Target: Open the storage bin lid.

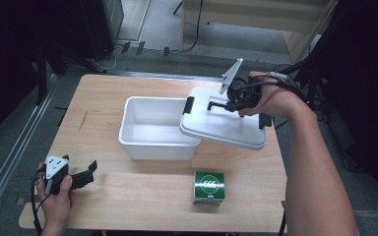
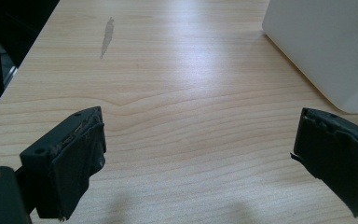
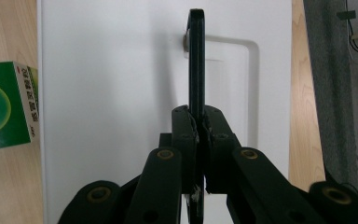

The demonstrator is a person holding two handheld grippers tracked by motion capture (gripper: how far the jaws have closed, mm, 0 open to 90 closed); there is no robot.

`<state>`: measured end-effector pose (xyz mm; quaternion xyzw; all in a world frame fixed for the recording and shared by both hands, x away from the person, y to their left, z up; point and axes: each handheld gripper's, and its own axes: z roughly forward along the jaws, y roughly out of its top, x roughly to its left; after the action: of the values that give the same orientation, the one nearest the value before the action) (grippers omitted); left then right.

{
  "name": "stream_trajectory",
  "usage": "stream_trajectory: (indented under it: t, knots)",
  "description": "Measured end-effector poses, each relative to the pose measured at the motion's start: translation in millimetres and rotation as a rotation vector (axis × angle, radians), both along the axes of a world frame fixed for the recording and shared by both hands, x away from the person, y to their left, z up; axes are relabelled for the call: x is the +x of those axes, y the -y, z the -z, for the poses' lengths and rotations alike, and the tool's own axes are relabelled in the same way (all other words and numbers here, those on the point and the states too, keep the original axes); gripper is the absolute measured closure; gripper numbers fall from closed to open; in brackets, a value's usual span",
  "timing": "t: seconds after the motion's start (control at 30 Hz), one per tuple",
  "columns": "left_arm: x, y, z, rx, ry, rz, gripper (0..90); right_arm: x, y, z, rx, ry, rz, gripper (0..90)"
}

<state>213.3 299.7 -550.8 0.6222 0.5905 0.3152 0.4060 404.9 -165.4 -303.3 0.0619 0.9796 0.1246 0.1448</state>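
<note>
A white plastic bin (image 1: 157,129) stands open on the wooden table, and its corner (image 2: 326,51) shows in the left gripper view. The white lid (image 1: 224,124) hangs tilted over the bin's right end. My right gripper (image 1: 232,104) is shut on the lid's black handle (image 3: 196,65), which stands edge-on between the pads above the lid (image 3: 121,93). My left gripper (image 1: 89,172) rests low at the table's front left, open, with bare wood between its fingers (image 2: 70,163). A green box (image 1: 209,187) sits in front of the bin and also shows beside the lid (image 3: 7,105).
The table (image 1: 128,196) has free wood at the left and front. A grey floor with cables lies beyond the far edge, and a wooden bench (image 1: 256,14) stands at the back. Dark equipment lines both sides.
</note>
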Motion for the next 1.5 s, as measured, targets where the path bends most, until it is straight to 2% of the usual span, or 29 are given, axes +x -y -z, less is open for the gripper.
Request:
stream_trajectory:
  t: [0.33, 0.5, 0.67, 0.83, 1.13, 1.17, 1.2, 1.23, 1.27, 1.33, 1.4, 1.43, 1.5]
  knots:
    - [0.0, -0.1, -0.1, 0.006, 0.001, -0.001, 2.9, -5.9, 32.2, 5.8, 0.003, -0.007, 0.045, 85.5]
    - [-0.1, 0.2, 0.0, 0.01, 0.003, -0.002, 2.8, -8.0, 42.5, 8.6, 0.007, -0.01, 0.058, 85.5]
    - [-0.3, 0.6, 0.0, 0.014, 0.005, -0.005, 2.9, -10.5, 59.3, 16.4, 0.007, -0.011, 0.078, 85.5]
    - [-0.5, 0.9, -0.1, 0.015, 0.004, -0.006, 2.9, -12.0, 68.4, 25.0, 0.018, -0.011, 0.104, 85.5]
    - [-0.8, 1.1, -0.1, 0.016, 0.006, -0.009, 2.9, -10.1, 79.7, 58.5, 0.016, -0.032, 0.125, 85.5]
    - [-0.8, 1.1, -0.1, 0.016, 0.006, -0.009, 2.9, -10.1, 79.7, 58.5, 0.016, -0.032, 0.125, 85.5]
    - [-0.7, 1.0, 0.0, 0.014, 0.007, -0.009, 2.9, -9.6, 80.9, 66.1, 0.015, -0.037, 0.129, 85.5]
    - [-0.7, 1.0, 0.0, 0.014, 0.007, -0.009, 2.9, -9.6, 80.9, 66.1, 0.015, -0.037, 0.129, 85.5]
    - [-0.9, 1.0, 0.0, 0.014, 0.007, -0.008, 2.9, -9.1, 81.6, 74.1, 0.009, -0.039, 0.13, 85.5]
    - [-0.8, 0.9, -0.1, 0.016, 0.007, -0.007, 2.9, -9.1, 81.9, 77.0, 0.005, -0.039, 0.133, 85.5]
    - [-1.0, 1.1, 0.0, 0.019, 0.008, -0.007, 2.8, -8.1, 83.5, 89.5, -0.001, -0.042, 0.131, 85.5]
    - [-0.9, 1.3, 0.0, 0.016, 0.01, -0.008, 2.8, -8.1, 83.5, 89.5, -0.001, -0.042, 0.131, 85.5]
    - [-0.9, 1.1, 0.0, 0.013, 0.01, -0.008, 2.8, -6.9, 85.4, 99.2, 0.002, -0.043, 0.138, 85.5]
